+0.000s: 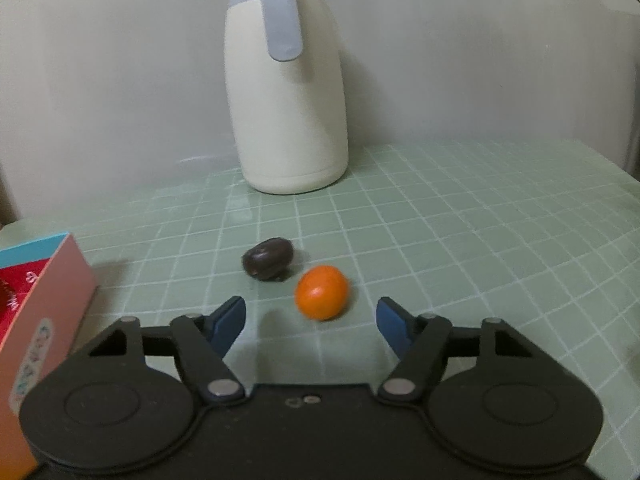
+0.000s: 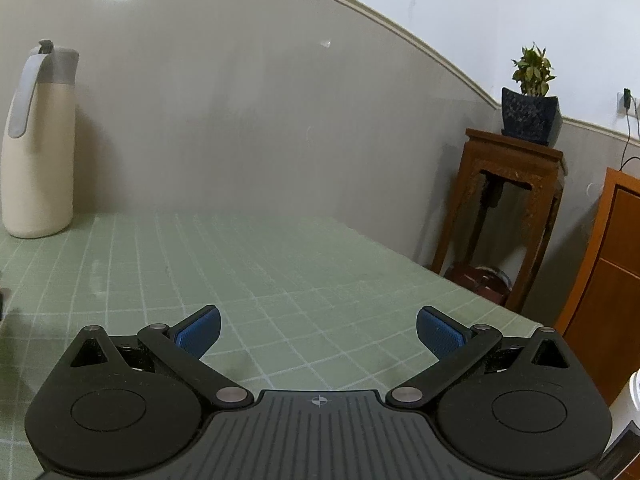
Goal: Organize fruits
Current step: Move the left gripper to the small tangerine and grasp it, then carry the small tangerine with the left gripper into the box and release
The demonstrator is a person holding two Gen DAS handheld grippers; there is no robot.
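A small orange fruit [image 1: 321, 292] lies on the green checked tablecloth [image 1: 460, 240], just ahead of my left gripper [image 1: 311, 312] and roughly between its blue fingertips. The pads do not touch it; the jaws stand apart, so the gripper is open. A dark brown, date-like fruit [image 1: 267, 259] rests just beyond and to the left of the orange one. In the right wrist view my right gripper [image 2: 318, 326] is open over bare tablecloth [image 2: 280, 264], with nothing between its fingers.
A cream thermos jug with a grey handle [image 1: 286, 92] [image 2: 38, 148] stands at the back by the wall. A pink and red carton [image 1: 36, 320] sits at the left. Past the table's right edge are a wooden stand [image 2: 508, 208] and a potted plant [image 2: 530, 96].
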